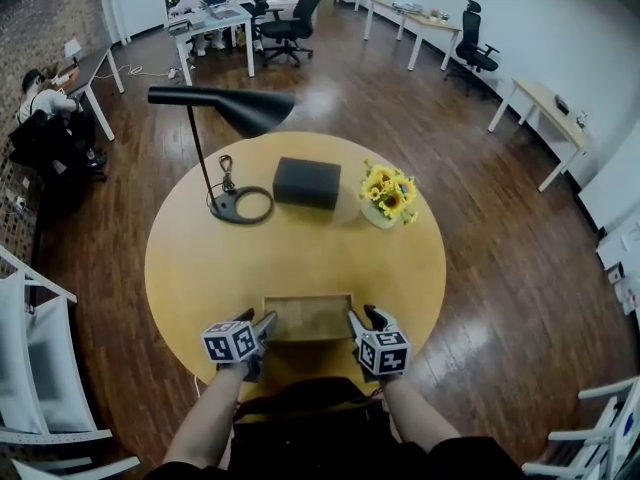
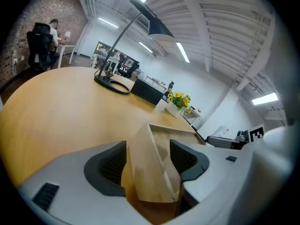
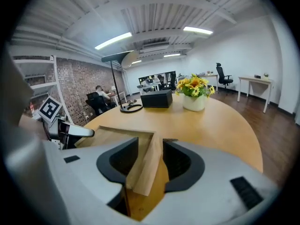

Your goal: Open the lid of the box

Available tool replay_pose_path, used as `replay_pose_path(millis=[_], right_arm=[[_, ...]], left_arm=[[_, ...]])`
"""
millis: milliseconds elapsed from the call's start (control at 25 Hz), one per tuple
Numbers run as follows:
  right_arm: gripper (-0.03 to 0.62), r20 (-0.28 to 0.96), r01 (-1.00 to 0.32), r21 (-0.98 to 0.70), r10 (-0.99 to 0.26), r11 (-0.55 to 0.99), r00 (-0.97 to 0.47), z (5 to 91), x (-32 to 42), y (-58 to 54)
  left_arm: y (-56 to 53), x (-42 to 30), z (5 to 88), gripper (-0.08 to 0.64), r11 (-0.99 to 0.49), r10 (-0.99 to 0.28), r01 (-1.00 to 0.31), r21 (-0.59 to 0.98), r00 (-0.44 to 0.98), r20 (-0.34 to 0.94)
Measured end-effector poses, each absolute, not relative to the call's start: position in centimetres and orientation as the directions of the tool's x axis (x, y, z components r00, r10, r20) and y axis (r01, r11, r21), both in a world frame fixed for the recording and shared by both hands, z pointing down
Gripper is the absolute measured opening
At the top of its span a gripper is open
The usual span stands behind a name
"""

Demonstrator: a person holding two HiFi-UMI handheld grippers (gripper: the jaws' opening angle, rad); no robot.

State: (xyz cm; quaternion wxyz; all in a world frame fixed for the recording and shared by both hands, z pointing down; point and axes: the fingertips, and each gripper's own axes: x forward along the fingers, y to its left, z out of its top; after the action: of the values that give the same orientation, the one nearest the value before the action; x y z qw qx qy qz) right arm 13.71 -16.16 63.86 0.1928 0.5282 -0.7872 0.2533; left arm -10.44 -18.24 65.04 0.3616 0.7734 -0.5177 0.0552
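Observation:
A shallow light wooden box [image 1: 308, 318] lies on the round yellow table [image 1: 190, 258], close to its near edge. My left gripper [image 1: 262, 324] is at the box's left end and my right gripper [image 1: 361, 319] at its right end. In the left gripper view the box's left wall [image 2: 151, 172] stands between the jaws of the left gripper [image 2: 148, 156], with slim gaps beside the pads. In the right gripper view the right wall [image 3: 146, 165] sits likewise inside the right gripper [image 3: 151, 157]. Both grippers are open around the wood.
Farther back on the table stand a black desk lamp [image 1: 222, 102] with a ring base [image 1: 243, 206], a black case [image 1: 307, 182] and a pot of yellow flowers [image 1: 388, 196]. White chairs [image 1: 40, 368] flank the table; desks with seated people are beyond.

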Motion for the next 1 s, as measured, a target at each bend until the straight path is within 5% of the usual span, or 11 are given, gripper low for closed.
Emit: replay_pose_path(millis=[800, 1000], right_arm=[[0.162, 0.619, -0.927, -0.271, -0.69, 0.259, -0.374, 66.4, 13.6, -15.7], [0.141, 0.618, -0.929, -0.278, -0.695, 0.246, -0.369, 66.2, 14.0, -15.6]], left_arm=[[-17.9, -13.8, 64.4, 0.213, -0.156, -0.832, -0.842, 0.516, 0.394, 0.391], [-17.3, -17.9, 64.2, 0.126, -0.092, -0.869, -0.792, 0.604, 0.36, 0.339]])
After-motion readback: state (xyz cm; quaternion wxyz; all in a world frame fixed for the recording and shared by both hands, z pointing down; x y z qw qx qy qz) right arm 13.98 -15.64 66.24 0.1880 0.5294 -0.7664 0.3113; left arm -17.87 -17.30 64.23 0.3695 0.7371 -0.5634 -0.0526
